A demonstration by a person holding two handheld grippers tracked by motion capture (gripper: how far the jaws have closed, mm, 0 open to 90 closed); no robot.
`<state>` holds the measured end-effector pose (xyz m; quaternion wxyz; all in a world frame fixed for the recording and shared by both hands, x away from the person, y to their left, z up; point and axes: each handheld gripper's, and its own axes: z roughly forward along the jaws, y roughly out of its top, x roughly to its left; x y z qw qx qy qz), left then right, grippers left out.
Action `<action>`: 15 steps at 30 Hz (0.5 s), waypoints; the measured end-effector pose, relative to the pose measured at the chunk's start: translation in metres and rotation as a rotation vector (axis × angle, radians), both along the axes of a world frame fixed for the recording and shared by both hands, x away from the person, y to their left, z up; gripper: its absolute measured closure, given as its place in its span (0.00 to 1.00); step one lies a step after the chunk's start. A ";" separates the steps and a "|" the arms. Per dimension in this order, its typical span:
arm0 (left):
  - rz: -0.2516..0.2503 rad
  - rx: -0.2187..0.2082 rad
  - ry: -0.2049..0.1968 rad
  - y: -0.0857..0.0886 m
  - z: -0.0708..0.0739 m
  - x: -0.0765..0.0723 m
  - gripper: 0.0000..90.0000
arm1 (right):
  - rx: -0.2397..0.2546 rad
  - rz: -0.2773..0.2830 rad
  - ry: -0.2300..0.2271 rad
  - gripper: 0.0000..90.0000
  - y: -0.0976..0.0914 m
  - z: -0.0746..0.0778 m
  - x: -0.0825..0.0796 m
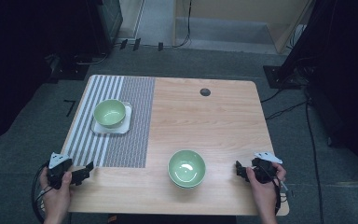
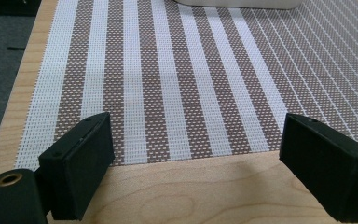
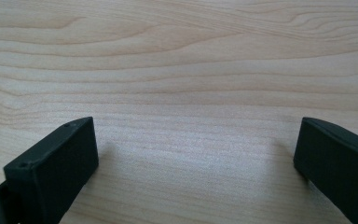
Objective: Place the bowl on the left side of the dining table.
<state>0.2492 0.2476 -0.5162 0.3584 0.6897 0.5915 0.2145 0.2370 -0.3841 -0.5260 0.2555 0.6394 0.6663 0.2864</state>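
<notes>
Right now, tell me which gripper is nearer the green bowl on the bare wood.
Right. The right gripper sits just beside the bowl; the left gripper lies farther off, by the striped mat.

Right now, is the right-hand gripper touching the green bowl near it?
Apart. In the high view, bare wood separates the right gripper from the green bowl; the right gripper view shows its jaws spread over bare table.

We've got a light wooden table with rounded corners and a small dark round hole near its far edge. Over on the far left there's a pale green bowl sitting upright on a white square plate. Grey carpet runs all around the table. Black cables trail across it on the right, and a pale wood panel stands at the back.
</notes>
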 end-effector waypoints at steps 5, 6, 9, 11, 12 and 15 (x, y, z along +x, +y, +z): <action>0.000 0.070 0.001 -0.007 -0.001 0.000 0.10 | 0.000 0.001 0.000 0.00 0.000 0.000 0.000; 0.000 0.074 0.002 -0.007 -0.001 0.000 0.10 | 0.000 0.000 0.000 0.00 0.000 0.000 0.000; 0.000 0.081 0.002 -0.008 -0.001 0.000 0.10 | -0.001 0.001 0.000 0.00 0.000 0.000 0.000; -0.001 0.115 0.005 -0.011 -0.002 0.000 0.11 | -0.001 0.001 0.000 0.00 0.000 0.000 0.000; -0.006 0.140 0.008 -0.013 -0.002 0.000 0.11 | -0.001 0.001 0.000 0.00 0.000 0.000 0.000; -0.013 0.143 0.008 -0.014 -0.002 0.000 0.10 | -0.001 0.001 0.000 0.00 0.000 0.000 0.000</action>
